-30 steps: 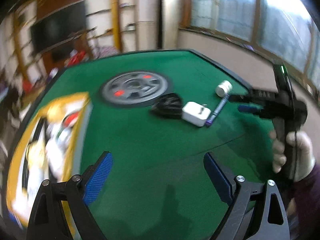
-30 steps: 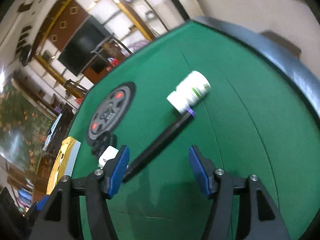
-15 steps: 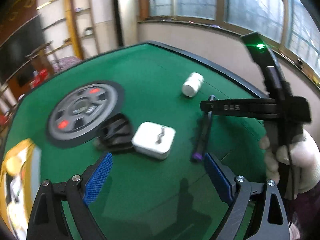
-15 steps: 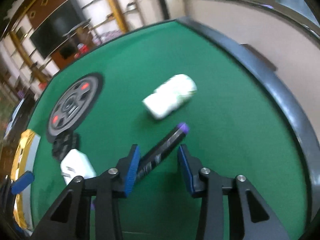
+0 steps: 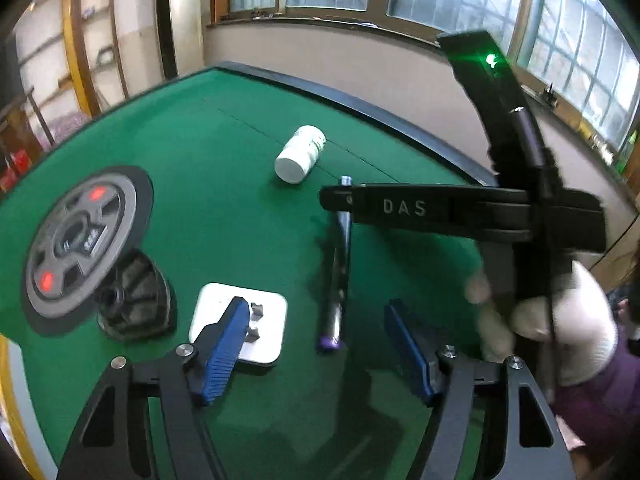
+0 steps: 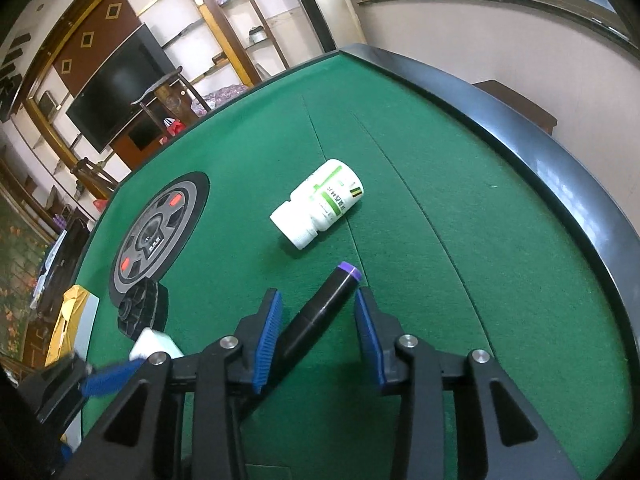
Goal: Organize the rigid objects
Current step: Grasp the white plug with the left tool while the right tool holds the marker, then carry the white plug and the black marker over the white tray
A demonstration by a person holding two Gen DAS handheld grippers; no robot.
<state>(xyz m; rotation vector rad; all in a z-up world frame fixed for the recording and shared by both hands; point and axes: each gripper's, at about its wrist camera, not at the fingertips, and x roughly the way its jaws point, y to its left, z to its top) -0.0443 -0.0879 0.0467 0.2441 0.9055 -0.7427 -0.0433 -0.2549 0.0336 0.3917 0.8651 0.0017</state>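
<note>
Trouble starts at my left side: the left gripper (image 5: 316, 306) hangs over the green worktop (image 5: 224, 220) with its jaws well apart, just narrowed and holding nothing, and its left pad sits above the white charger (image 5: 272, 320), which lies just beside the black fan-shaped piece (image 5: 136, 300). If I lower and close from here, I judge that pad could catch the charger's edge and shove it into that piece. The marker (image 5: 340, 264) lies flat, its near purple end between my left jaws and its far end between those of the right gripper (image 6: 317, 296). The right jaws have just been closing to a narrow gap; the left pad looks to be against the barrel, the right one a little off it, so I do not call it gripped. Both pairs closing on the one marker could twist or flick it loose. Beyond its far tip, near but apart, the white bottle (image 6: 320, 208) lies on its side, and a knock would likely roll it.
</note>
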